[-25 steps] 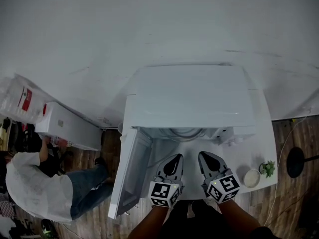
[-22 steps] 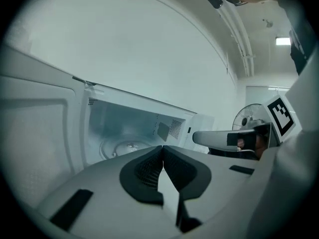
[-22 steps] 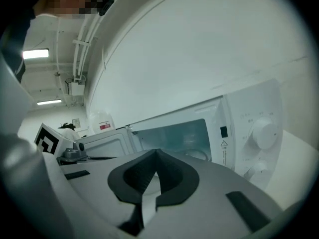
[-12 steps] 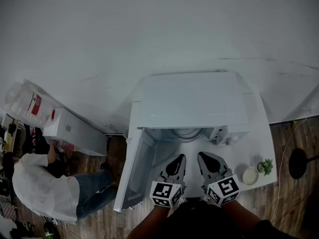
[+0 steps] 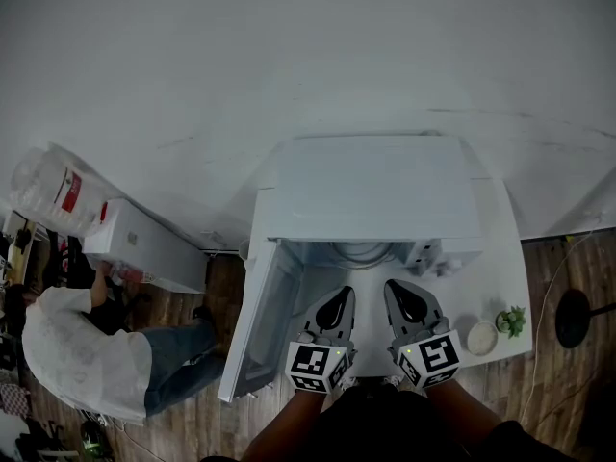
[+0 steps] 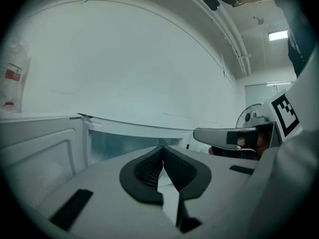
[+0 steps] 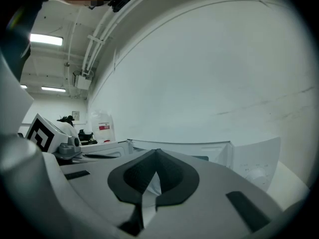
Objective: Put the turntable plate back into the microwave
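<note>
The white microwave (image 5: 375, 186) stands on a white table (image 5: 500, 277), its door (image 5: 260, 325) swung open to the left. In its mouth shows the curved rim of the round glass turntable plate (image 5: 361, 251). My left gripper (image 5: 342, 295) and right gripper (image 5: 395, 287) hover side by side just before the opening, both shut with nothing between their pads. In the left gripper view the shut left gripper (image 6: 162, 149) points at the open cavity (image 6: 119, 141). In the right gripper view the shut right gripper (image 7: 157, 153) faces the control panel (image 7: 254, 168).
A small white bowl (image 5: 481, 338) and a little green plant (image 5: 513, 321) sit on the table's right end. A person (image 5: 77, 364) crouches on the wood floor at left, beside a white box (image 5: 144, 243). A round stand base (image 5: 576, 313) is at the right.
Both grippers have risen a little before the microwave's opening and stayed shut. More of the plate's rim shows in the opening now.
</note>
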`<state>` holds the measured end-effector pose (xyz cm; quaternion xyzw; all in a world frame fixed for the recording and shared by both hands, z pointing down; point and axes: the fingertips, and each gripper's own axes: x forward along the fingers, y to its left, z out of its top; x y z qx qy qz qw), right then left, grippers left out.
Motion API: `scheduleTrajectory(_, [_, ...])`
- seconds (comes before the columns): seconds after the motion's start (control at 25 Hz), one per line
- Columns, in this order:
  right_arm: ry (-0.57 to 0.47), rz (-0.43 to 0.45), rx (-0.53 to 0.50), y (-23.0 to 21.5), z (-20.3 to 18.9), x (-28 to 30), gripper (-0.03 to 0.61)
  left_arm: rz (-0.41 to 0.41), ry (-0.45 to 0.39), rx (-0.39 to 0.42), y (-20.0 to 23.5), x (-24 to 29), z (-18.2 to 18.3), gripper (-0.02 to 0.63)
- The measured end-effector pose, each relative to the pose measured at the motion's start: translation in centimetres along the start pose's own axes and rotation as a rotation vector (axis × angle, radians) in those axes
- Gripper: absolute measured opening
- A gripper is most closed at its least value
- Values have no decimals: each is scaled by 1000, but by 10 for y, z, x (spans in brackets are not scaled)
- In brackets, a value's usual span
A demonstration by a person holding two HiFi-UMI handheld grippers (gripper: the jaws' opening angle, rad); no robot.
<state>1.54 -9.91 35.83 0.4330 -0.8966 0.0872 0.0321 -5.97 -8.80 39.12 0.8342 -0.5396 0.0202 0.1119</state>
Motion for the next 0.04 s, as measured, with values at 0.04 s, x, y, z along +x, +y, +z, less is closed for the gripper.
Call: scheduleTrajectory(0.04, [-4,-1,-10,1,1,1,17,0,3,-3,0,0,0,21])
